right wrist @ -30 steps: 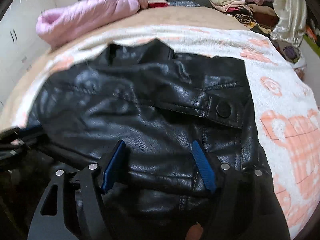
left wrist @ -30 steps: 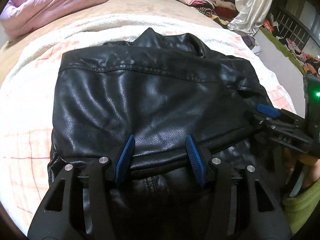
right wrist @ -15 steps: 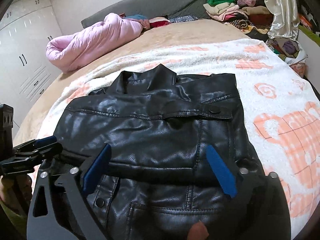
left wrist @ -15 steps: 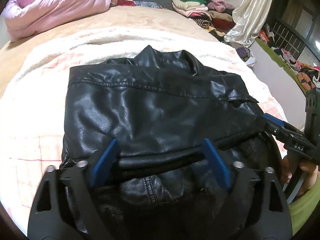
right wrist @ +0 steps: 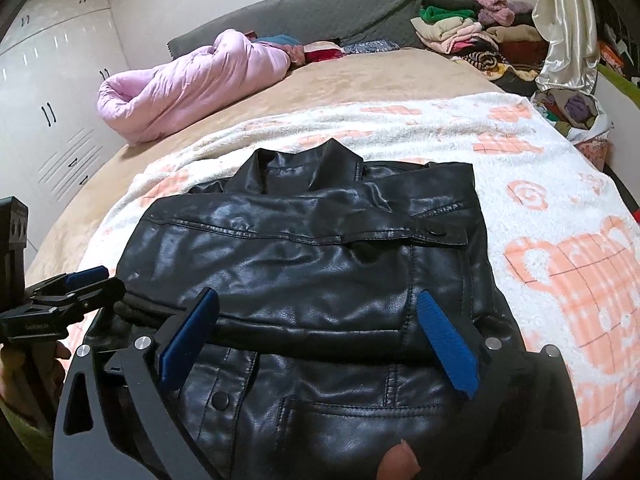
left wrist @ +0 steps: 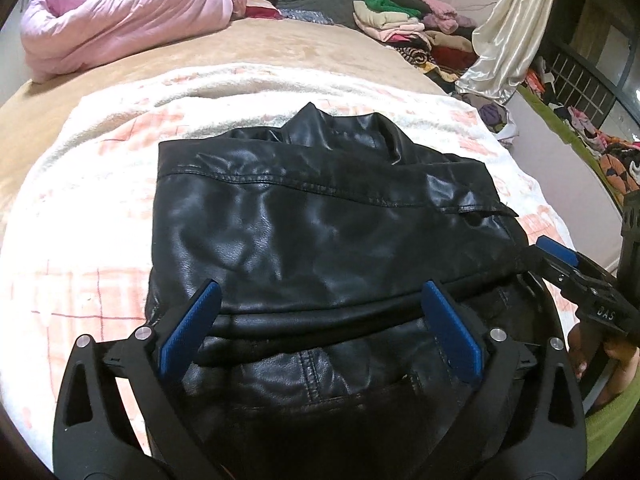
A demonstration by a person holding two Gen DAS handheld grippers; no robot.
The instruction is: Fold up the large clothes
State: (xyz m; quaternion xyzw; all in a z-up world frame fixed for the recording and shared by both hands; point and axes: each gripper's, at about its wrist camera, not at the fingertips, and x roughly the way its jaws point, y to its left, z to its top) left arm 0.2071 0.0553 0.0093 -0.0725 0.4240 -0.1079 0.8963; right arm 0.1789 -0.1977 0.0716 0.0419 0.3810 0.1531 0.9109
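Observation:
A black leather jacket [left wrist: 320,220] lies folded on a white and peach blanket [left wrist: 80,248], collar at the far end; it also shows in the right wrist view [right wrist: 320,264]. My left gripper [left wrist: 320,320] is open, its blue pads wide apart above the jacket's near fold, holding nothing. My right gripper [right wrist: 320,328] is open too, above the near fold on the right side. The right gripper also shows at the right edge of the left wrist view [left wrist: 560,256], and the left gripper at the left edge of the right wrist view [right wrist: 84,280].
The blanket [right wrist: 560,240] covers a tan bed [right wrist: 380,80]. A pink quilt [right wrist: 188,84] lies at the far left. A pile of folded clothes [right wrist: 468,32] and a satin cloth [right wrist: 568,28] are at the far right. White wardrobes [right wrist: 48,100] stand left.
Both grippers have opened wider and drawn back and up from the jacket's near fold. The jacket lies released, folded on the blanket.

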